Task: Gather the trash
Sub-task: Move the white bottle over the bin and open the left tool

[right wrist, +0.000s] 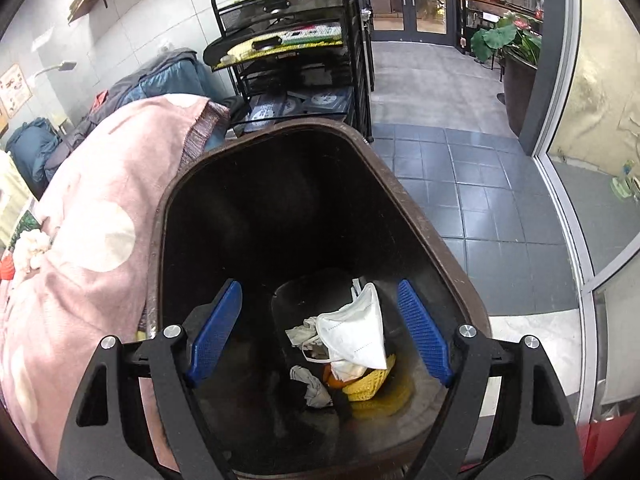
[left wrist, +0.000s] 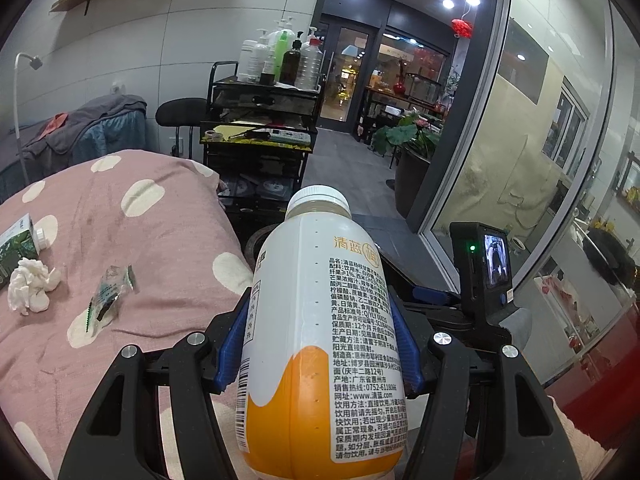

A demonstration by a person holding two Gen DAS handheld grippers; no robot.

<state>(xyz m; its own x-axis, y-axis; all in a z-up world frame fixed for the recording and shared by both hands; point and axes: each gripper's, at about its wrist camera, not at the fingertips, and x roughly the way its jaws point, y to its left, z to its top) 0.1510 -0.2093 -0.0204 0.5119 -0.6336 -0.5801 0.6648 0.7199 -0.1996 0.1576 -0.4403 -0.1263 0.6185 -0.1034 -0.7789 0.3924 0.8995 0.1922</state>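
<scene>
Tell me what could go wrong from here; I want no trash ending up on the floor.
The bottle sits lengthwise between the left gripper's fingers; smooth and rounded, it might slip before reaching the bin. The right gripper hangs open over the bin, possibly blocking that drop. The wrapper and tissue could snag the blanket.

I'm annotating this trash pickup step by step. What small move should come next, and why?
Probably carry the bottle, clamped in the left hand-held gripper, over the brown bin and let go: the right hand-held gripper hangs open and empty above the mask lying inside.
</scene>
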